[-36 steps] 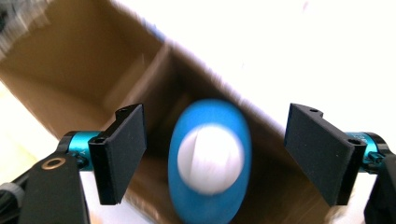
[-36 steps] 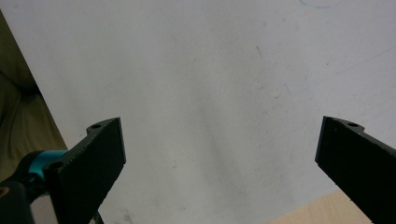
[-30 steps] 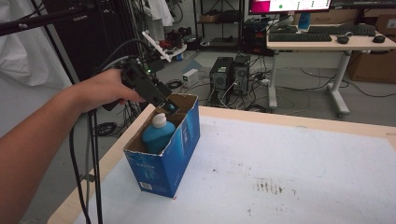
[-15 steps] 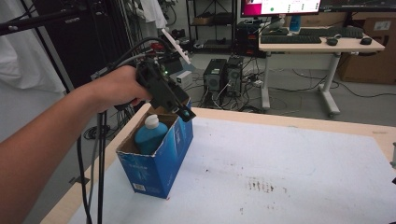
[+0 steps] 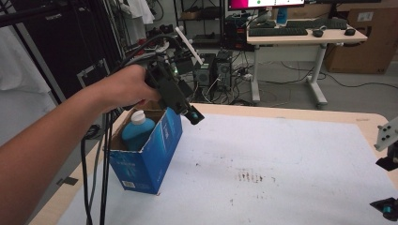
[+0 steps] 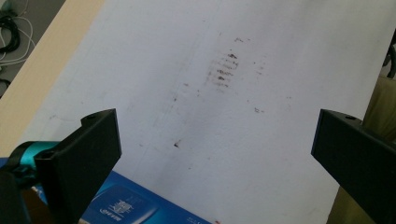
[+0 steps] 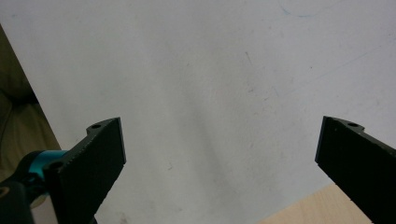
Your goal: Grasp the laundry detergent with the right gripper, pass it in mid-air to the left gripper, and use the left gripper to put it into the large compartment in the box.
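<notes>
left gripper (image 5: 193,115): held above the box's far top edge, jaws wide apart, nothing between them; its own view looks down on the sheet and the box's blue side
right gripper (image 5: 387,206): at the table's right edge, low over the sheet, jaws spread wide, empty
box (image 5: 149,152): blue, open top, upright on the table's left part
bottle (image 5: 137,131): blue with white cap, upright inside the box
table (image 5: 300,115): wood rim, white sheet (image 5: 281,159) with dark smudges mid-way
</notes>
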Motion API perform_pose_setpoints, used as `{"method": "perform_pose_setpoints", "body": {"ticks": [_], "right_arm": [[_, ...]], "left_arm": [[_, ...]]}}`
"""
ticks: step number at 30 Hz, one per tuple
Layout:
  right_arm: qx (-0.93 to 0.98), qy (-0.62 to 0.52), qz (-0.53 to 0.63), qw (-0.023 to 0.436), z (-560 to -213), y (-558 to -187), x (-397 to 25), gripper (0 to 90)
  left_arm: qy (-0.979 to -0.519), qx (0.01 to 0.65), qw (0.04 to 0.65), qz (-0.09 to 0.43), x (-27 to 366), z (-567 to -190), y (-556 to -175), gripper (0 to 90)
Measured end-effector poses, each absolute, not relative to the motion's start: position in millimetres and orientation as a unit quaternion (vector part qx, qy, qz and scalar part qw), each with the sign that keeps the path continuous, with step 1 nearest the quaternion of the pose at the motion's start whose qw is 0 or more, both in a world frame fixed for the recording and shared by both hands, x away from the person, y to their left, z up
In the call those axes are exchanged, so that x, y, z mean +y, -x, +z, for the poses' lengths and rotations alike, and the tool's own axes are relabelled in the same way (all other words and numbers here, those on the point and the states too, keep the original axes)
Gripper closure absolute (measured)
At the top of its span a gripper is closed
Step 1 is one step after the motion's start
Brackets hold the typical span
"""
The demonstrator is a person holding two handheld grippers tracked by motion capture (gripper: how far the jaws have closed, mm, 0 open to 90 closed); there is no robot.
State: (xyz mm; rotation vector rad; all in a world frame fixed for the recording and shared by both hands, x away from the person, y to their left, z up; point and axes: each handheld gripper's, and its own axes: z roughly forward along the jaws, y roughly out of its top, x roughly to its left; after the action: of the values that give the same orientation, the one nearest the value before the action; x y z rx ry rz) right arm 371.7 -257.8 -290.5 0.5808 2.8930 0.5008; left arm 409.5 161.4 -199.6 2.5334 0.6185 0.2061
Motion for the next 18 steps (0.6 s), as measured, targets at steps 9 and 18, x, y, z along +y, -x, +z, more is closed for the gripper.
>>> {"method": "perform_pose_setpoints", "body": {"ticks": [9,18], "right_arm": [[0.963,-0.194,0.169,0.074,-290.3,-372.1,-255.6,0.8],[0.962,-0.196,0.175,0.074,-291.5,-375.4,-252.4,0.8]], "left_arm": [[-0.932,0.221,0.273,0.094,142.9,-195.6,-410.6,1.6],[-0.939,0.203,0.264,0.091,113.5,-201.1,-413.6,1.6]]}}
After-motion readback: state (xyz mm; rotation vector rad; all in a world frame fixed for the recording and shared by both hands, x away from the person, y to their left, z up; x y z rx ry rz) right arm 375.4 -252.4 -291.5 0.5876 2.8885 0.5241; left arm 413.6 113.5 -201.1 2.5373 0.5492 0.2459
